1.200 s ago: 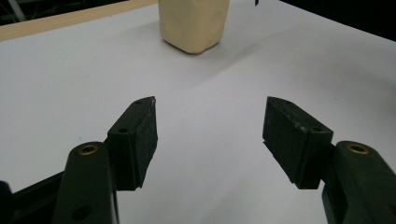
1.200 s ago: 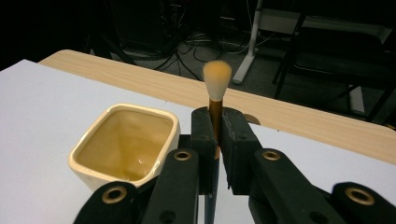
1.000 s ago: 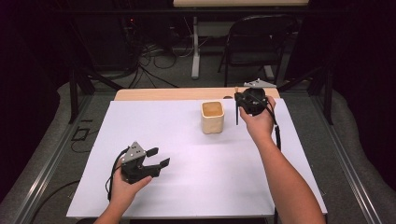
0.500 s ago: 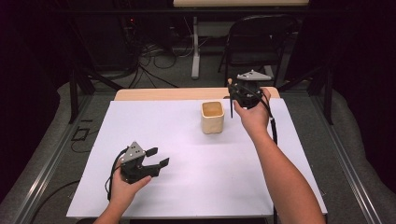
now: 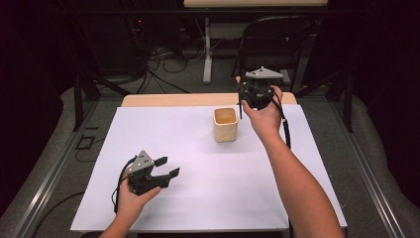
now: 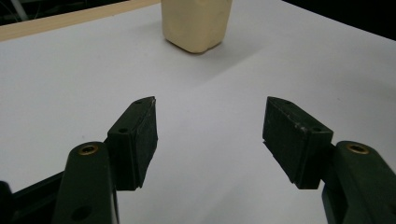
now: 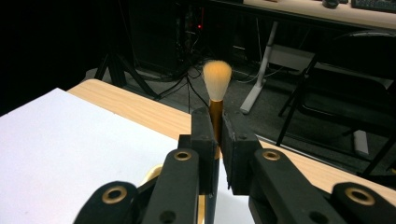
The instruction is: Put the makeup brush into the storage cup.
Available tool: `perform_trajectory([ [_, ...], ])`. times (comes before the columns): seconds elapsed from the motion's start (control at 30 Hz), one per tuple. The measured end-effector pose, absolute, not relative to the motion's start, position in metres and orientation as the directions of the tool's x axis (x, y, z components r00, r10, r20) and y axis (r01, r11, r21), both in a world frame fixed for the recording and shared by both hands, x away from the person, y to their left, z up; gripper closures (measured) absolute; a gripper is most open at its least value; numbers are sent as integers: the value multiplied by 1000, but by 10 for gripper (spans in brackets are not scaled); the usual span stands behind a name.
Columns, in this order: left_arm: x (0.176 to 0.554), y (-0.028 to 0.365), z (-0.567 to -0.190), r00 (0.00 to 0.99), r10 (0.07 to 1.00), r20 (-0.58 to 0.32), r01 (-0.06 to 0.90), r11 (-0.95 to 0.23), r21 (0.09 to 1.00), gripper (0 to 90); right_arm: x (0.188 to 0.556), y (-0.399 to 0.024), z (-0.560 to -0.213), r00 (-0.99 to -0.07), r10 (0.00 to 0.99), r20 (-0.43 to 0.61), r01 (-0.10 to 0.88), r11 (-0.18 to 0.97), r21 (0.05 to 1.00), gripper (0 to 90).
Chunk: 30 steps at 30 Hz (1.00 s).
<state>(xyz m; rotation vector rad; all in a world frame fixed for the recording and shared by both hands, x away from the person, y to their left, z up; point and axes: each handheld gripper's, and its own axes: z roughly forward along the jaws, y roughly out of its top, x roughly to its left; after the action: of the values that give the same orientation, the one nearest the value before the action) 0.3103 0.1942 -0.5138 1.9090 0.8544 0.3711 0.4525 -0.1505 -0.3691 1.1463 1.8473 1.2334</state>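
The right gripper [image 7: 218,140] clamps a brush [image 7: 217,80] by its gold ferrule, bristles up, raised at one o'clock of the cream cup [image 5: 225,124]. Judged from this, pickup is done; placing remains. The left gripper [image 5: 166,167] rests at seven o'clock, jaws wide, empty

No text, label, brand, number or sign can be read in any of the views. No writing is seen on the white sheet [image 5: 208,163] that covers the desk [image 5: 163,100], and nothing printed can be made out on the cream cup [image 5: 225,125].
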Motion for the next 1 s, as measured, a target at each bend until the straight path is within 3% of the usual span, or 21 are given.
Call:
perform_trajectory([
  [1.0, 310, 196, -513, 705, 701, -108, 403, -271, 874, 354, 458, -117, -366, -453, 890, -41, 301, 197, 933, 840],
])
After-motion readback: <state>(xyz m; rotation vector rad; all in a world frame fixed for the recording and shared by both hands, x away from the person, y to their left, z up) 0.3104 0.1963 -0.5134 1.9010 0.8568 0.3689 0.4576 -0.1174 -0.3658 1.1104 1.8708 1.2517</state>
